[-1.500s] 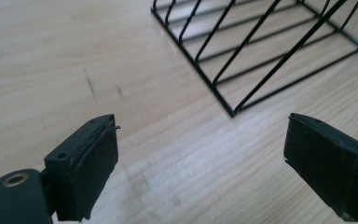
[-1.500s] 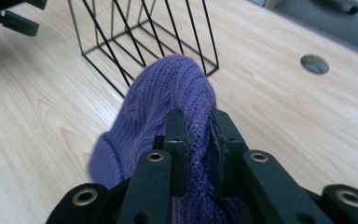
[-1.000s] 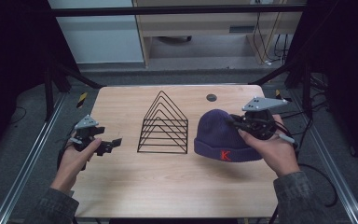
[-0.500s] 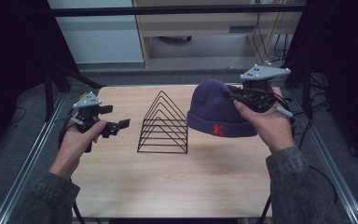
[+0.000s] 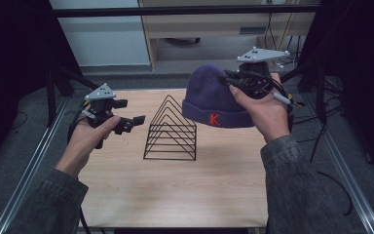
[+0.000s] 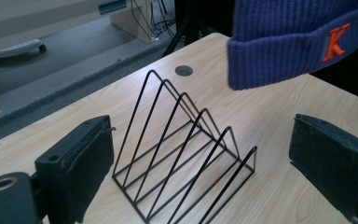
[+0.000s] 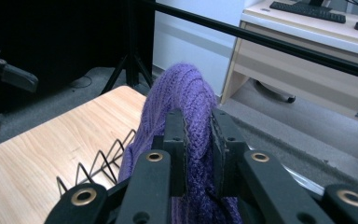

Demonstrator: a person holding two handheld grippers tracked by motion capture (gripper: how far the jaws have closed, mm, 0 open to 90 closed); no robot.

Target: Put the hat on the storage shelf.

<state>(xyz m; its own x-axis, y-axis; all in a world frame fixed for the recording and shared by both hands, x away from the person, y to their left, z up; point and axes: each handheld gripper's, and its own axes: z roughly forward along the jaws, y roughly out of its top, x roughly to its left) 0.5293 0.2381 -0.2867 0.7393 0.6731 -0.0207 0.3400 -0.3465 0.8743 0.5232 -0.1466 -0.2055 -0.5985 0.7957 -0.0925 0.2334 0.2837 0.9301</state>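
A purple knit beanie (image 5: 209, 100) with an orange K on its cuff hangs in the air above the table's right half. My right gripper (image 5: 228, 78) is shut on its top fold; in the right gripper view the knit (image 7: 186, 100) is pinched between both pads. A black wire rack (image 5: 171, 130) with triangular dividers stands mid-table, just left of and below the hat. My left gripper (image 5: 135, 123) is held off the table left of the rack, open and empty. In the left gripper view the rack (image 6: 186, 154) lies between the spread jaws, farther off, with the beanie's cuff (image 6: 303, 46) above.
The wooden table (image 5: 175, 190) has a round cable hole (image 6: 183, 70) at its far side. Metal frame rails run along both sides. A desk and cabinets stand beyond the far edge.
Both hands have risen. The right gripper has lifted the beanie off the table and carried it up and left toward the rack. The left gripper moved up and toward the rack.
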